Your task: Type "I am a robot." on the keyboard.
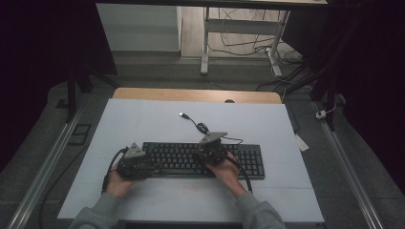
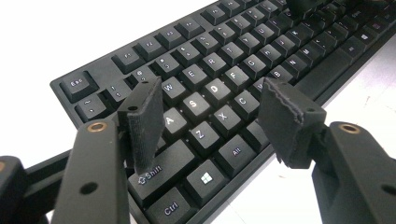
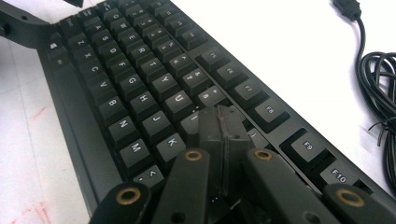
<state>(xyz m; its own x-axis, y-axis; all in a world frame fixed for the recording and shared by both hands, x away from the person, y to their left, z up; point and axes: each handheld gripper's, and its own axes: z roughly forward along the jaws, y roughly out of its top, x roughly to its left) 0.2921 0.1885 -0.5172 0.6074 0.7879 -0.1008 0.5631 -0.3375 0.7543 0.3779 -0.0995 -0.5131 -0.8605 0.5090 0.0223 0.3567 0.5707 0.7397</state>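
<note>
Lying flat, the black keyboard [image 1: 205,161] shows white-lettered keys.

the person wears grey sleeves [image 1: 102,212]. each hand carries a black gripper topped by a grey three-cornered plate, the left gripper [image 1: 135,164] and right gripper [image 1: 212,151] alike, with a black cable trailing behind. the jaws are matte black bars with brass-ringed screw holes and dark, rough-edged foam pads [image 2: 145,123].

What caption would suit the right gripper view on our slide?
Shut hand-held gripper presses its tip onto the black keyboard, with the coiled cable alongside.
</note>
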